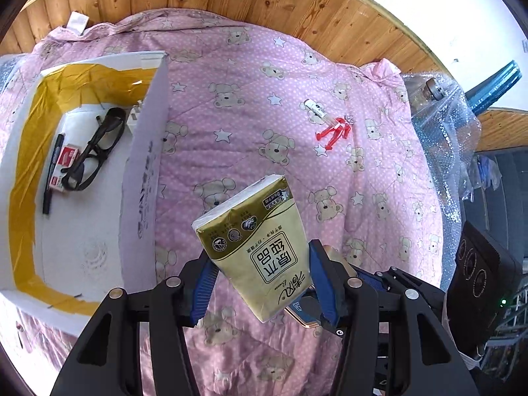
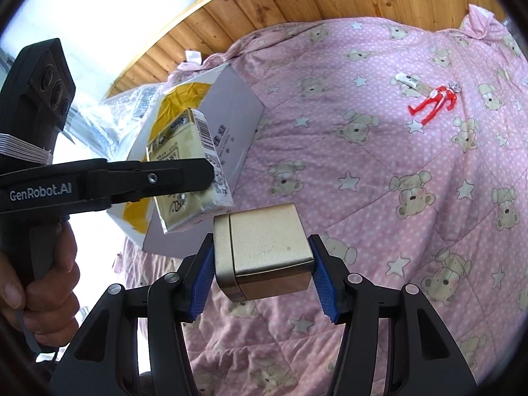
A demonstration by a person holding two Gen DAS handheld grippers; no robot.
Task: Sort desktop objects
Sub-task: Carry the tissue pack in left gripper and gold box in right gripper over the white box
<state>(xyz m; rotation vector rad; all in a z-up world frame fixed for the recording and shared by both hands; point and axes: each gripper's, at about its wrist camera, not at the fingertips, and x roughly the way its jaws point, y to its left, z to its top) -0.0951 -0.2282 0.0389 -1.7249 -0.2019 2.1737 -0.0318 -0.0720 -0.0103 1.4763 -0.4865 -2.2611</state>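
Blue ribbed pads [image 1: 204, 292] of our left hand-held gripper [image 1: 260, 277] were clamped on the lower half of a gold tissue pack [image 1: 254, 241], jaws closed about halfway, the pack held aloft over the pink quilt [image 1: 363, 165] just right of the white box [image 1: 145, 165]. We judged it light and squashy, so a grip across its broad faces seemed right; squeeze harder and it would only crumple. Our right hand-held gripper [image 2: 262, 269] had a gold metal-looking block [image 2: 264, 250] pinched by two opposite sides, jaws fairly wide. That one looked rigid, smooth and likely heavier, so it could slip; flat-side contact seemed safest. Glasses [image 1: 95, 148], a pen [image 1: 52, 171] and a small red carton [image 1: 64, 168] lay in the box already. A red figurine [image 1: 333, 132] lay well apart on the quilt.
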